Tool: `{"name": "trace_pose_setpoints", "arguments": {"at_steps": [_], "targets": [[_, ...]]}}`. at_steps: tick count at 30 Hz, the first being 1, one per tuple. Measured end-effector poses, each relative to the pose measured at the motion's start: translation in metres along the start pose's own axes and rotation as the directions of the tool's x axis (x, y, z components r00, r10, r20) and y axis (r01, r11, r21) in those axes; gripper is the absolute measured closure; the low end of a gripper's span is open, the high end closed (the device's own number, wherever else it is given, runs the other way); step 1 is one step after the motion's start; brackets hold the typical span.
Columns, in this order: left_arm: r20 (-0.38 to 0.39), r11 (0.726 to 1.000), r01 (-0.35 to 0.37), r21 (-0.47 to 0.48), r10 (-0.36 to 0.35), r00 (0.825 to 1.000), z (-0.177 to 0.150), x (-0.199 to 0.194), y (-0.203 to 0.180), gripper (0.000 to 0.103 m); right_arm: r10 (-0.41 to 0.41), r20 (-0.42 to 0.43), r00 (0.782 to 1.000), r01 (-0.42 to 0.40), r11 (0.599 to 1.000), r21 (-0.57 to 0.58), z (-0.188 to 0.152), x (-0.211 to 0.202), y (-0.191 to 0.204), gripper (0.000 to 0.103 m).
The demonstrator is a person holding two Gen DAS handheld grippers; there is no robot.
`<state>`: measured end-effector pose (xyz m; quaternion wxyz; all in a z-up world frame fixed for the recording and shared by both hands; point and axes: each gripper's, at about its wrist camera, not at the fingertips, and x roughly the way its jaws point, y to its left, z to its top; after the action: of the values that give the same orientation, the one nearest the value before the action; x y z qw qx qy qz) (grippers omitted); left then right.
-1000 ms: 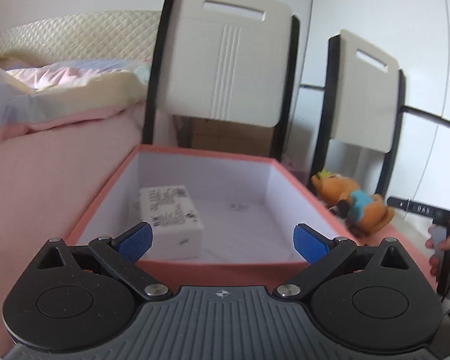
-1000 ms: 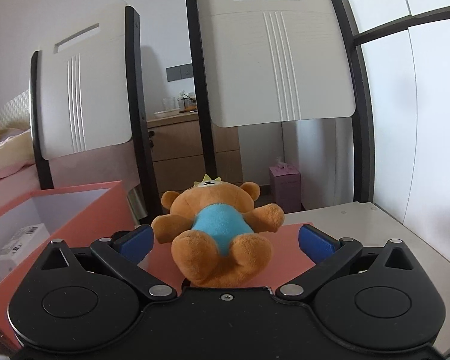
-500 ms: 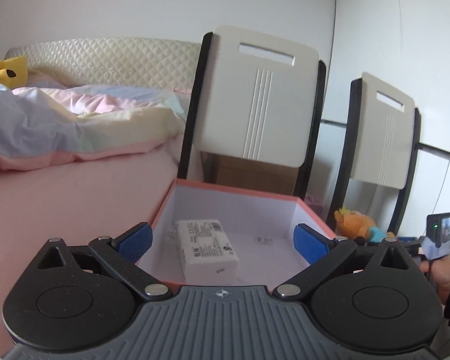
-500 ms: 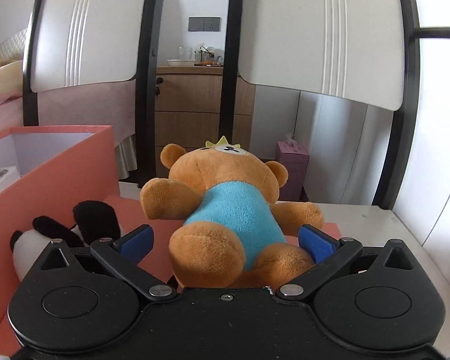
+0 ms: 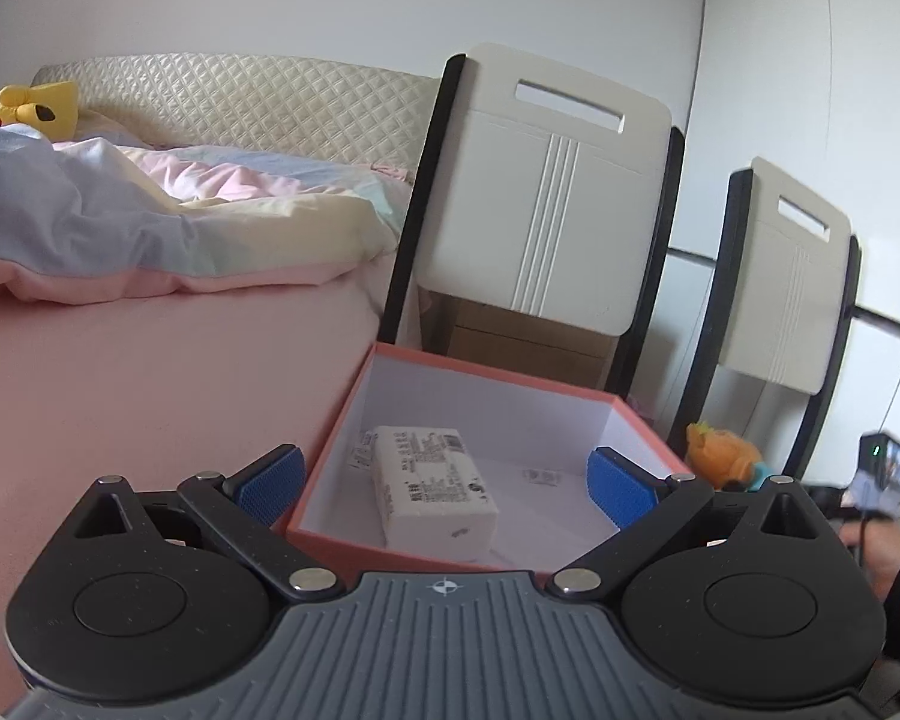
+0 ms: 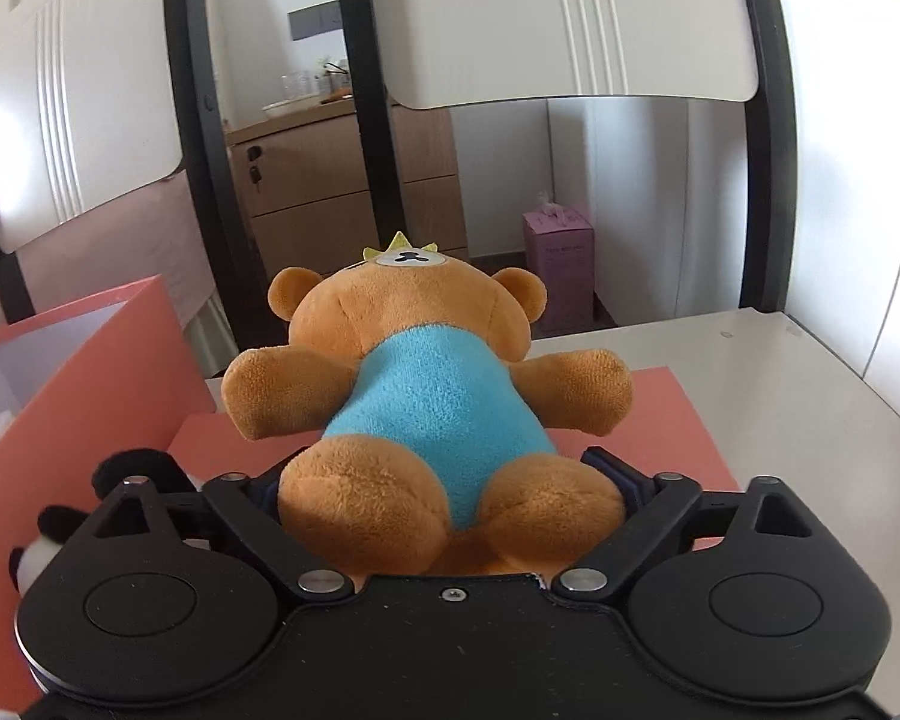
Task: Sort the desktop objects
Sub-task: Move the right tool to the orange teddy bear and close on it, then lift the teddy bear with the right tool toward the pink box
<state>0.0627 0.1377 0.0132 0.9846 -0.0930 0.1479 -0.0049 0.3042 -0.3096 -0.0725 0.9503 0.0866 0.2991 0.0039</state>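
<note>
Right claw (image 6: 450,483) closes around the bear (image 6: 432,408).
Squeeze its hips firmly, lift clear, then carry to the box (image 5: 642,420); left claw (image 5: 444,480) waits wide.

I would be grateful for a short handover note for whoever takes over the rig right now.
Left gripper: open, empty, hovering at the near rim of the pink box.
Right gripper: closed around the teddy bear at its legs, over the pink lid.
Done: white packet lies in the box.
Left: bear into the box, then the panda toy beside the right gripper.
</note>
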Motion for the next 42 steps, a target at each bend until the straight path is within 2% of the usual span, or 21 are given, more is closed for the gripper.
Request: {"name": "trace_pose_setpoints", "arguments": {"at_steps": [2,5,6,9,12,16,19,25,29,31,34,35,37,40,42], "targets": [[-0.003,0.999,-0.036,0.04,0.036,0.999,0.0,0.004,0.003,0.002,-0.006,0.007,1.0,0.006,1.0,0.029,0.0,-0.002,0.003,0.02],[0.004,1.0,-0.012,-0.004,0.012,1.0,0.005,0.002,0.014,0.002,-0.011,0.021,1.0,0.01,0.999,0.053,-0.002,-0.006,0.01,0.025],[0.016,1.0,-0.012,0.007,0.011,1.0,0.005,0.001,0.015,0.002,-0.016,0.024,1.0,0.015,0.999,0.05,-0.005,-0.008,0.013,0.025],[0.071,0.993,-0.055,0.108,0.047,0.996,0.003,-0.004,0.008,0.002,-0.028,0.034,0.999,0.026,0.998,0.05,-0.014,-0.017,0.021,0.026],[0.087,0.987,-0.042,0.157,0.029,0.996,-0.003,-0.005,0.005,0.002,-0.043,0.052,0.998,0.041,0.998,0.037,-0.021,-0.021,0.028,0.026],[0.067,0.982,0.002,0.187,-0.015,0.998,-0.007,-0.001,0.005,0.002,-0.041,0.078,0.996,0.041,0.999,-0.002,-0.024,-0.017,0.031,0.026],[0.055,0.988,0.018,0.152,-0.027,0.998,-0.004,0.0,0.01,0.002,-0.025,0.091,0.996,0.023,0.999,0.023,-0.025,-0.019,0.026,0.026],[0.059,0.994,-0.008,0.105,0.002,0.998,-0.002,-0.005,0.013,0.002,0.007,0.013,1.0,-0.008,0.997,0.082,-0.019,-0.028,0.024,0.027],[-0.029,0.996,0.079,0.052,-0.078,0.997,-0.001,0.0,0.007,0.002,0.029,-0.005,1.0,-0.028,0.994,0.106,-0.024,-0.048,0.021,0.027],[-0.082,0.992,0.119,0.036,-0.116,0.99,-0.002,0.003,0.0,0.002,0.005,0.004,1.0,-0.005,0.998,0.07,-0.027,-0.057,0.023,0.027],[-0.035,0.986,0.148,0.08,-0.145,0.989,-0.004,-0.004,-0.009,0.002,-0.006,-0.019,1.0,0.007,0.998,0.063,-0.03,-0.061,0.017,0.027],[-0.019,0.986,0.134,0.103,-0.133,0.991,-0.006,-0.006,-0.012,0.002,0.007,-0.015,1.0,-0.005,0.996,0.093,-0.029,-0.065,0.013,0.027],[-0.039,0.98,0.129,0.149,-0.125,0.991,-0.01,-0.001,-0.019,0.002,0.017,0.004,1.0,-0.017,0.99,0.14,-0.027,-0.074,0.006,0.028],[-0.09,0.979,0.117,0.167,-0.103,0.991,-0.014,0.008,-0.024,0.002,-0.036,0.051,0.998,0.029,0.991,0.129,-0.025,-0.085,0.006,0.029],[-0.094,0.98,0.103,0.17,-0.088,0.992,-0.012,0.008,-0.026,0.002,-0.016,0.052,0.999,0.008,0.989,0.147,-0.026,-0.089,0.004,0.03]]}}
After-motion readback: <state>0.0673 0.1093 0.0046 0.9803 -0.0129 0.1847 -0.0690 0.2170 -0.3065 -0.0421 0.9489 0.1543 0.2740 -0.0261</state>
